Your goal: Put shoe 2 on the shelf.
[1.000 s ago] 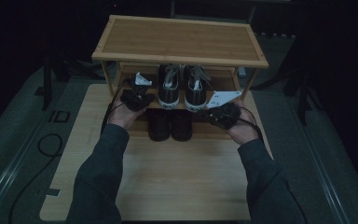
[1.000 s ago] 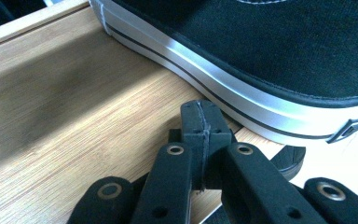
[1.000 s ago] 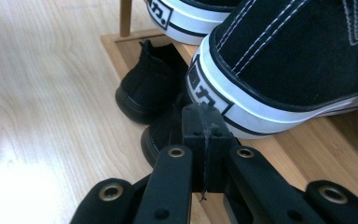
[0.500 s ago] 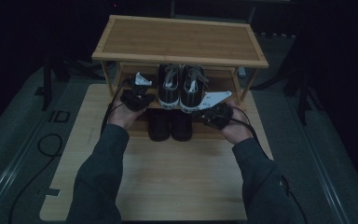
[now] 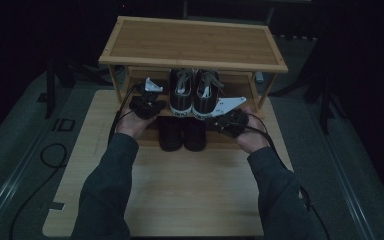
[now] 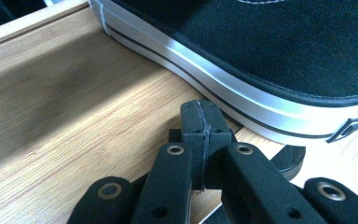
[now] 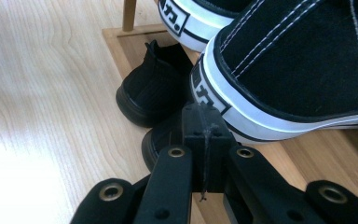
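- The sneaker pair (image 5: 195, 95) is sitting between both claws, heels pointing near, toes far.
- Left gripper (image 5: 147, 102) and right gripper (image 5: 230, 117) are flanking it closely, both pinched together, gripping nothing.

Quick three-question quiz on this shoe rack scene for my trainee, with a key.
1. True or false: both grippers have their jaws closed with nothing between them.
2. Which shoes stand on the rack's middle shelf: A) white-soled sneakers B) sandals C) boots?
3. Where is the all-black pair?

Key:
1. True: left gripper and right gripper are shut and empty.
2. A: the white-soled sneakers stand on the middle shelf.
3. The all-black pair stands under that shelf, heels toward the person.
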Demonstrator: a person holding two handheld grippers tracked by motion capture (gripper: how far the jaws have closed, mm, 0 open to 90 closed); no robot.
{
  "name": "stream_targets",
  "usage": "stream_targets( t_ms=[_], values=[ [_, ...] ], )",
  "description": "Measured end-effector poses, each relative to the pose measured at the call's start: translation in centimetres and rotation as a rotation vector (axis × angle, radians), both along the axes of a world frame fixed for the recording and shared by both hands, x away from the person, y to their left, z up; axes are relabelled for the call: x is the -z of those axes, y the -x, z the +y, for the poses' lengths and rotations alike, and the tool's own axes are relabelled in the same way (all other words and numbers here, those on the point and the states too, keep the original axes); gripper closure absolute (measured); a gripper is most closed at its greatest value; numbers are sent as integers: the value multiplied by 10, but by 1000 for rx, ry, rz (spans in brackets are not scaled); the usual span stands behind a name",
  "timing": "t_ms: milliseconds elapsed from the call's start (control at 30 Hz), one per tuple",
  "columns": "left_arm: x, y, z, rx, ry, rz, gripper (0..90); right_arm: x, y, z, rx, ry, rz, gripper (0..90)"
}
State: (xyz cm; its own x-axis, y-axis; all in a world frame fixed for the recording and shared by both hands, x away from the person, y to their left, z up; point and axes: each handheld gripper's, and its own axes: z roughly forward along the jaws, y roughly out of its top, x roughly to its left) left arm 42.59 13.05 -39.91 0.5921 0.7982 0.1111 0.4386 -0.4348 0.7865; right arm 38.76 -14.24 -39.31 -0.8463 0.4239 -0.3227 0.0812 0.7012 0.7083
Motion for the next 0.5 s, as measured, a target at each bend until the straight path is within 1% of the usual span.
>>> stream_targets(
  t_ms=[167,200,333,500],
  values=[
    [0,0,0,1,-2,-3,900,1,0,2,2,24,-7,900],
    [0,0,0,1,-1,-3,900,2,1,2,2,28,-15,900],
    [0,0,0,1,-3,-3,900,2,1,3,14,34,-23,900],
    [0,0,0,-1,-2,-3,900,2,1,4,15,33,-30,900]
  ],
)
